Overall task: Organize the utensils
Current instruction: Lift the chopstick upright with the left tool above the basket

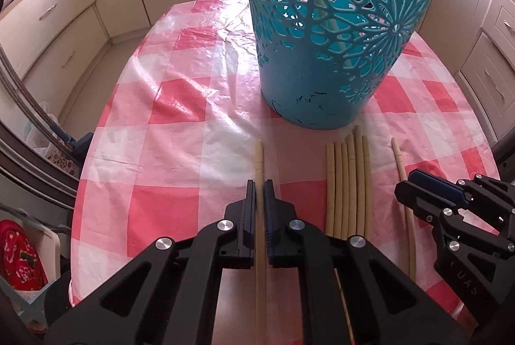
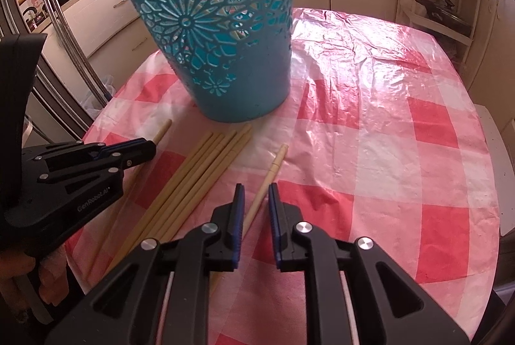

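Landmark for all positions: the teal cut-out basket standing upright on the checked worktop.

Chopsticks, counted from the wrist views: a bundle of six lies flat just in front of the basket's base, tips toward it. One single chopstick lies to the left of the bundle, also in front of the basket. Another single chopstick lies to the right of the bundle. Through the basket's cut-outs at least one pale stick appears to stand inside; the count inside cannot be told.

Left claw: pressed together on the left single chopstick, pads meeting its shaft about mid-length. The stick looks to lie on or just above the cloth; which, I cannot tell.

Right claw: jaws slightly spread, straddling the right single chopstick; the stick runs close along the left finger with a clear gap on the other side, so no pinch here.

Progress, as a judgement: early to middle. Probably at least one stick is stowed; eight remain on the worktop, all near the basket. The left stick is gripped and ready to be lifted over the rim. The right stick needs the claw to close first. The bundle of six is untouched.

Risk: a thin stick may pivot in the pads when raised.
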A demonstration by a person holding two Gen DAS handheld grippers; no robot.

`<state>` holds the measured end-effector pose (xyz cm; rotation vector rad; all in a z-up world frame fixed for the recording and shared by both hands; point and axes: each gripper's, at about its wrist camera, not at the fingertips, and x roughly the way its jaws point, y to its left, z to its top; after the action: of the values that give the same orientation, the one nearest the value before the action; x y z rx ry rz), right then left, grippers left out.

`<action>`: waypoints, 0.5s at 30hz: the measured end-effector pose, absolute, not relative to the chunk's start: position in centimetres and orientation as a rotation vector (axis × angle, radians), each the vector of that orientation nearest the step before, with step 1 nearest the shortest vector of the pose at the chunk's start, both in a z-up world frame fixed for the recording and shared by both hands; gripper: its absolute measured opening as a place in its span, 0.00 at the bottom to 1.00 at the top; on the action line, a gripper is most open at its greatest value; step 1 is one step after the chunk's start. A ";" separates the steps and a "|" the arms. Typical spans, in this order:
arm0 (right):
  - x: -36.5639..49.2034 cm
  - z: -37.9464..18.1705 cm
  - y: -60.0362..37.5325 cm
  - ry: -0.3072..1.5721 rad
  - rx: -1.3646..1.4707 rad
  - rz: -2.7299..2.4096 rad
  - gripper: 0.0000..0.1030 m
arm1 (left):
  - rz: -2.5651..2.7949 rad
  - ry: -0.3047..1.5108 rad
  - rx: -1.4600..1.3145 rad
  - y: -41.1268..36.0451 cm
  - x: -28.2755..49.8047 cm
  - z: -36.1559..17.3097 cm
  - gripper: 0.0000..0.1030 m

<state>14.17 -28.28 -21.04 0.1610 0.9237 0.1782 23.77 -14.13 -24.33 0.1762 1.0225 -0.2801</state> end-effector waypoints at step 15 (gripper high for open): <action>13.4 -21.2 -27.9 0.875 0.144 0.148 0.21 | -0.341 0.905 0.013 -10.8 22.2 -20.6 0.05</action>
<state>13.38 -27.85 -21.15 0.1436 0.8747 0.1479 22.23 -10.80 -20.60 0.0132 0.9052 -0.3407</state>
